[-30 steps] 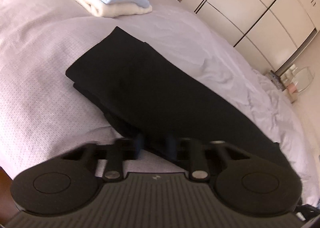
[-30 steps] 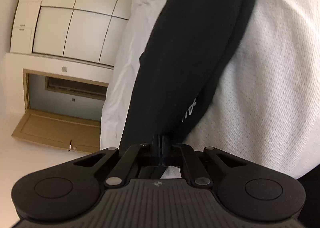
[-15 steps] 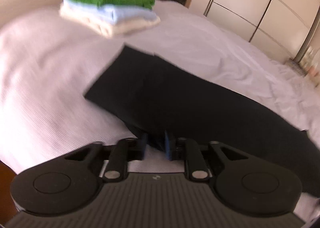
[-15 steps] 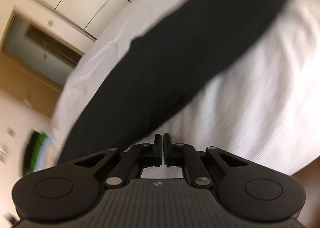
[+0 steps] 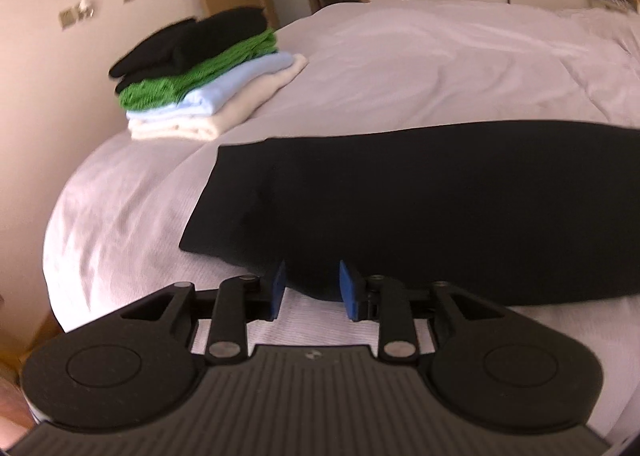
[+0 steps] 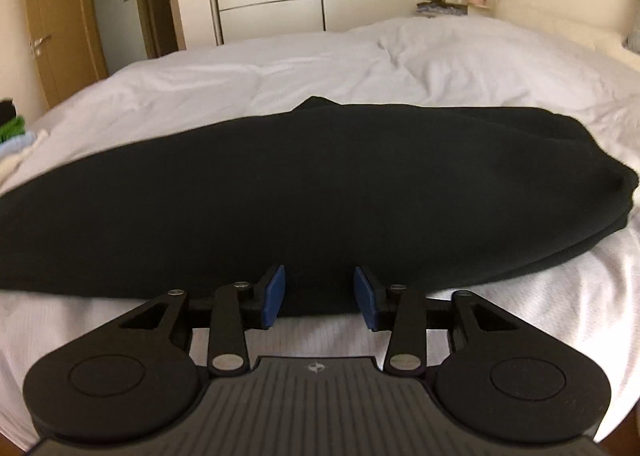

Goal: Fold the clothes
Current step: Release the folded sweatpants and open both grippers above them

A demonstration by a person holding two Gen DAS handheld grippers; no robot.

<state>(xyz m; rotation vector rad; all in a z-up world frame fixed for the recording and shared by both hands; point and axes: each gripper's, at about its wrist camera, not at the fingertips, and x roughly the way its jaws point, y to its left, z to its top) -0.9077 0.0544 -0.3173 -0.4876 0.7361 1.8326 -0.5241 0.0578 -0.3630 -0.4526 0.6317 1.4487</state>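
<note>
The left gripper (image 5: 311, 285) is spread, its blue pads on both sides of the near edge of the black garment (image 5: 420, 208). The right gripper (image 6: 319, 294) is spread too, at the same edge. The garment lies flat and long across the bed (image 5: 400, 68). No writing can be read on it. Behind its left end a pile (image 5: 200, 76) of folded clothes sits on the bed.

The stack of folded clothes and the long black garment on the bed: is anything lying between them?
No. In the left wrist view only bare white bedsheet separates the stack of folded clothes from the black garment.
</note>
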